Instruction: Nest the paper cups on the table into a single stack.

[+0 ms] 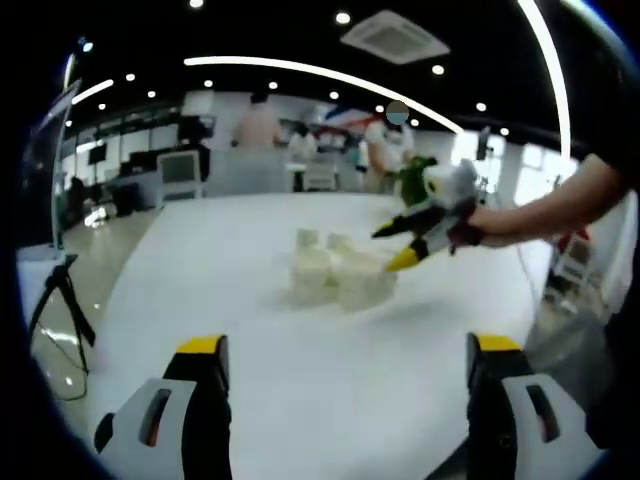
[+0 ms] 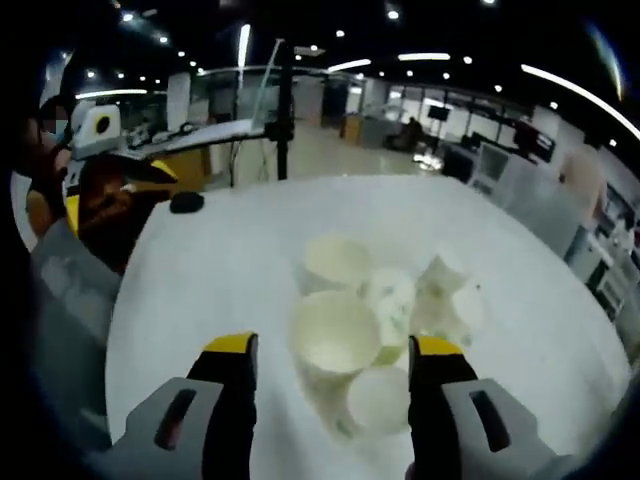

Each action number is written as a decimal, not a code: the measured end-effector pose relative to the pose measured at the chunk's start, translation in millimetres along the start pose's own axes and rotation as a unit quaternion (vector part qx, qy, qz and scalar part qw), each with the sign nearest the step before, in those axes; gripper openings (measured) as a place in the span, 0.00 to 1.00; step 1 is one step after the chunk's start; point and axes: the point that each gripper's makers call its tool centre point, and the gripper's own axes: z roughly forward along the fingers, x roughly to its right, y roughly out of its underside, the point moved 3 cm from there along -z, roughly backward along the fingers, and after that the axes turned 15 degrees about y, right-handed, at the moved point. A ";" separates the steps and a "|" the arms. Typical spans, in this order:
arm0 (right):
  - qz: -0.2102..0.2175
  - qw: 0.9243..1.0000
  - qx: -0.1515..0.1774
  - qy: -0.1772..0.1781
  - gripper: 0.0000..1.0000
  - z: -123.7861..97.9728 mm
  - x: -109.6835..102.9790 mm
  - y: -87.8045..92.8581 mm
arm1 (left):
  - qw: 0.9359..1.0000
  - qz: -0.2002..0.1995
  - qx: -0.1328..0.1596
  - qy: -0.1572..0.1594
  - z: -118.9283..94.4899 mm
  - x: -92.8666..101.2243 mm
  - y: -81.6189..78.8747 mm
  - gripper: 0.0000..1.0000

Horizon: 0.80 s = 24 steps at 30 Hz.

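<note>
Paper cups (image 2: 380, 320) sit clustered mid-table (image 2: 200, 300), unstacked. My right gripper (image 2: 332, 360) hovers wide open, empty, over them; left gripper (image 1: 345, 355) open, well back. Next I must close on one cup.

Paper cups (image 2: 385, 320) clustered mid-table (image 2: 220, 270)

Open-plan hall: dark ceiling (image 1: 300, 30), curved light strips (image 1: 330, 75), ceiling AC unit (image 1: 395, 37), desks (image 2: 200, 135), tripod (image 1: 62, 300).
</note>
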 end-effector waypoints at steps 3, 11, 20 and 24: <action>-0.004 1.000 -0.008 -0.009 0.58 9.0 -0.9 1.1 | 1.000 -0.004 0.000 -0.004 -0.8 0.8 2.7 0.97; -0.020 0.999 -0.026 -0.024 0.56 25.7 -1.1 8.6 | 1.000 -0.015 0.005 -0.010 -0.8 1.0 5.9 0.97; -0.043 0.998 -0.034 -0.037 0.50 37.3 -7.4 10.8 | 0.999 -0.030 0.008 -0.019 -7.7 -0.5 10.0 0.97; -0.051 0.997 -0.037 -0.047 0.47 39.1 -11.8 13.5 | 1.000 -0.019 0.004 -0.021 -8.6 1.2 10.5 0.97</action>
